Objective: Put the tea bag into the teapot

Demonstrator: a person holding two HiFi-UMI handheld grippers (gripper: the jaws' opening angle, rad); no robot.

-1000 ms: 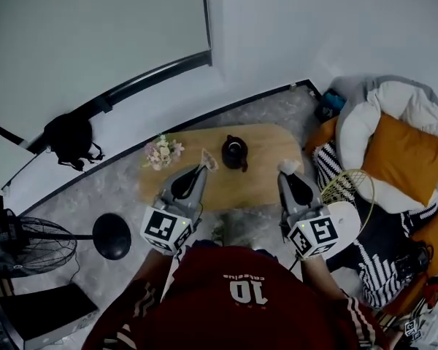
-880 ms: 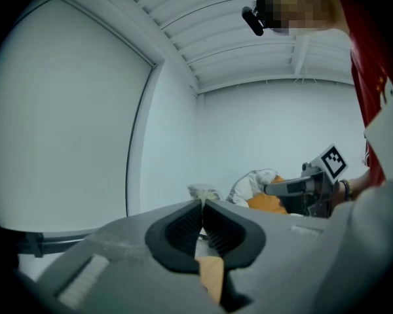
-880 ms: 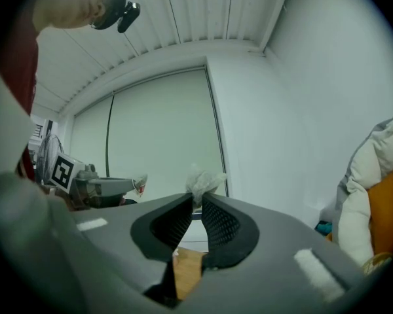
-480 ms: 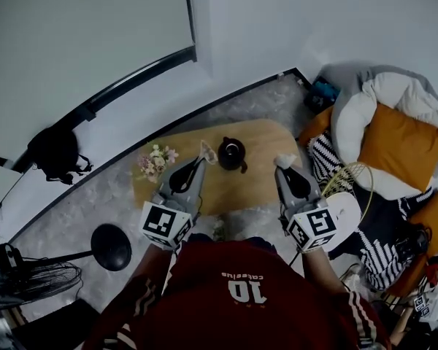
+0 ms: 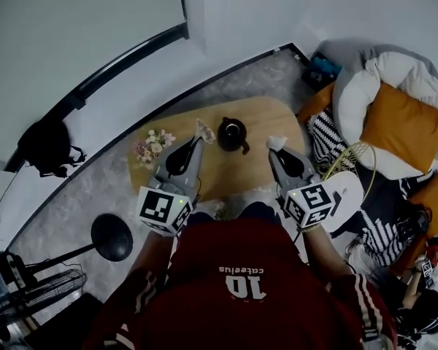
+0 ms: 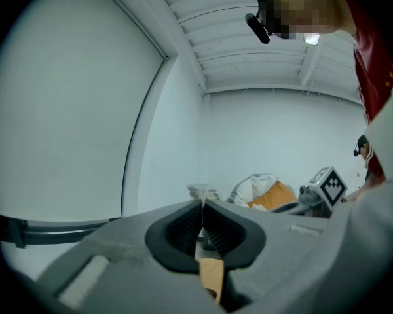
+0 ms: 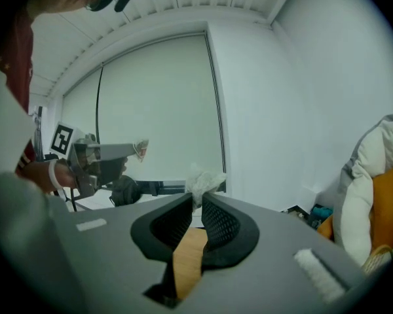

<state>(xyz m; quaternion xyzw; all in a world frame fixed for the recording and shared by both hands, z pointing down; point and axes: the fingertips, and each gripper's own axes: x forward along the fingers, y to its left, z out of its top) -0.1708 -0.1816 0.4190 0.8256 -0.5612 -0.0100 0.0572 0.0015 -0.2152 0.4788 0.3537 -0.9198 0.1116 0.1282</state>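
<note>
Right gripper (image 7: 198,200) jaws pinched the tea bag (image 7: 204,178) only at their tips, left gripper (image 6: 202,205) jaws a paper scrap (image 7: 141,148); the bag could slip out before reaching the teapot (image 5: 232,133) ahead.

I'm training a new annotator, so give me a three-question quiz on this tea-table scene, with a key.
1. What does the right gripper pinch? A) a white tea bag B) a spoon C) nothing
2. True or false: the left gripper is shut on a small paper piece.
3. Fill in: the black ____ stands on the wooden table, beyond both grippers' tips.
Key: 1 A; 2 true; 3 teapot.
</note>
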